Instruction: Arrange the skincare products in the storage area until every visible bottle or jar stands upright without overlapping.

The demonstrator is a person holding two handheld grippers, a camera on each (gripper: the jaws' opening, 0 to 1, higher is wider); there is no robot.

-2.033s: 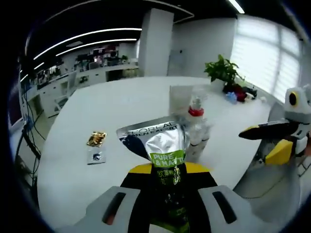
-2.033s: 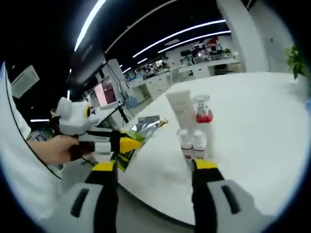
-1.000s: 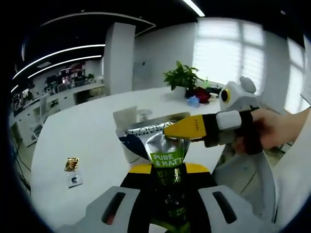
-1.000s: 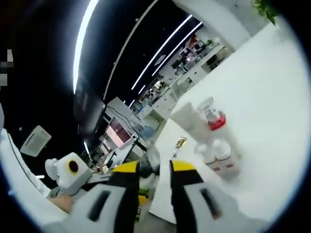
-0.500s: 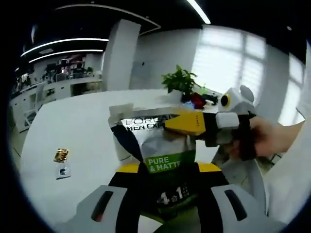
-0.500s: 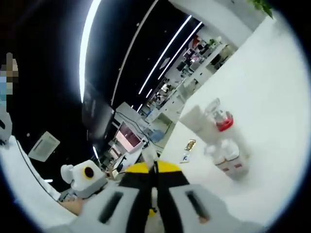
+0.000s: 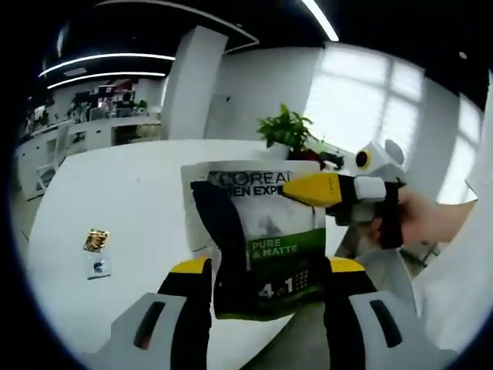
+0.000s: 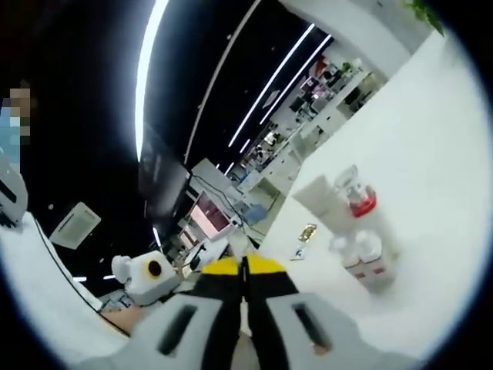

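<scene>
Yellow-tipped grey jaws (white housing)

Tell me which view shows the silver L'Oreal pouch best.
The left gripper view: the pouch faces the camera, label readable, right tool pinching its top corner. The right gripper view offers just a sliver above the closed tool.

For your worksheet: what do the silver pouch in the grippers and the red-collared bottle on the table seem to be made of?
Silver-and-green printed pouch: probably flexible metallised plastic film, glossy; it creases and reflects light.
Clear red-collared bottle: looks like transparent glass or hard plastic; too small to tell which.
</scene>
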